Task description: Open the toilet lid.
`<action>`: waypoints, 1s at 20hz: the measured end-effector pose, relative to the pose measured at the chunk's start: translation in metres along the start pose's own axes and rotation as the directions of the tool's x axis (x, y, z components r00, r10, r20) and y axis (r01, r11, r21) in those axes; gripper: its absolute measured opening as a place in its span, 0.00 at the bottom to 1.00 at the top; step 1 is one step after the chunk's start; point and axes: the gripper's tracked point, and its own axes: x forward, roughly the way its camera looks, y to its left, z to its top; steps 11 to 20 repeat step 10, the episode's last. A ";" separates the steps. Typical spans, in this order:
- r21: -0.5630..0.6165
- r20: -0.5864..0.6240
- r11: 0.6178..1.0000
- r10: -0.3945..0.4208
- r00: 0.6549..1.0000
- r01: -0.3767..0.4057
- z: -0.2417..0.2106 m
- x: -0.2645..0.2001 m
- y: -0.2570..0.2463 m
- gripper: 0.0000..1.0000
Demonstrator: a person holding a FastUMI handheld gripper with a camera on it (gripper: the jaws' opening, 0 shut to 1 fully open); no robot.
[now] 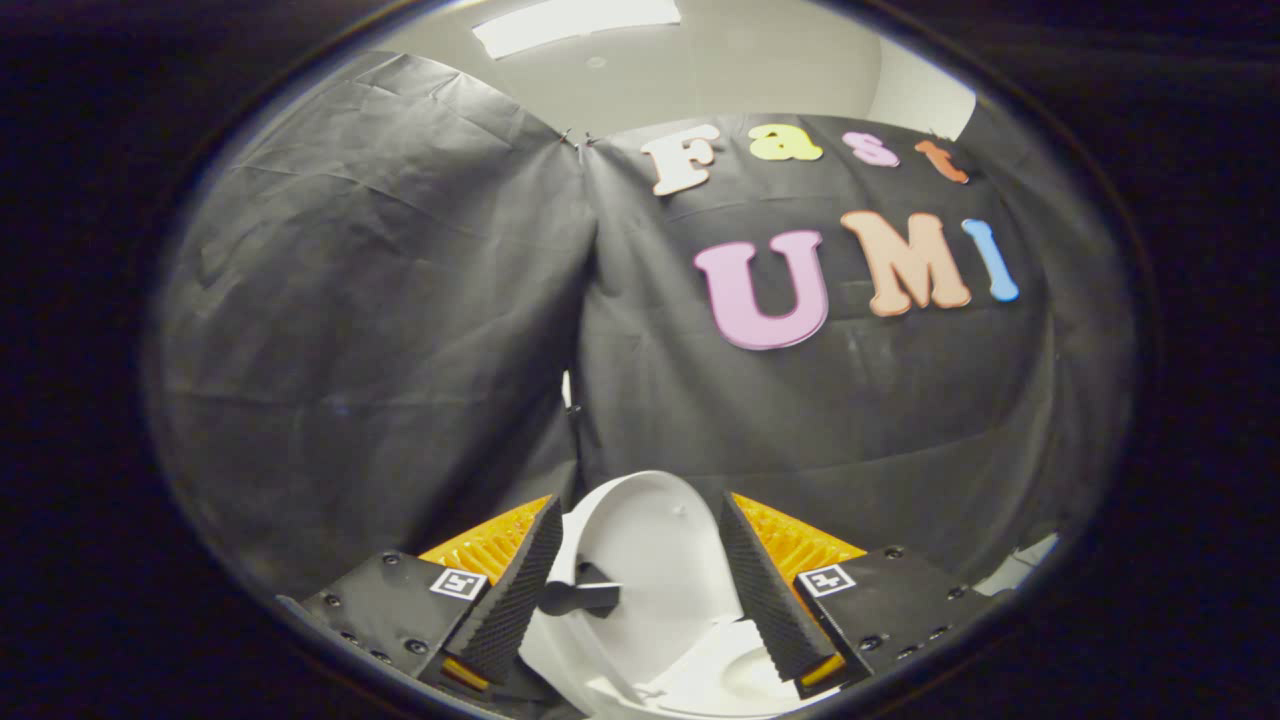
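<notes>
The white toilet lid [650, 560] stands raised and nearly upright, its inner face towards me. It shows in the gap between the two fingers and just beyond them. A small black handle [582, 597] sticks out from the lid's lower left, right beside the left finger [515, 590]. Below the lid, part of the white seat and bowl rim [725, 675] is visible by the right finger [765, 590]. My gripper [640, 505] is open, its fingers set wide apart on either side of the lid, and I see neither one pressing on it.
The booth's black cloth wall [400, 350] hangs close behind the toilet, with a seam in the corner straight beyond the lid. A pale ceiling with a light panel [575, 20] is above. A light patch of floor [1020, 565] shows past the right finger.
</notes>
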 end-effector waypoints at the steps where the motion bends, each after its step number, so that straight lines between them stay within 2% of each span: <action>1: -0.013 0.007 0.999 -0.031 1.000 0.031 0.007 -0.003 -0.018 0.97; 5: -0.028 0.046 0.994 -0.108 0.993 0.109 0.027 -0.021 -0.075 0.97; 10: -0.084 0.034 0.976 -0.197 0.980 0.199 0.033 -0.049 -0.147 0.97; 20: -0.084 0.034 0.976 -0.197 0.980 0.199 0.033 -0.049 -0.147 0.97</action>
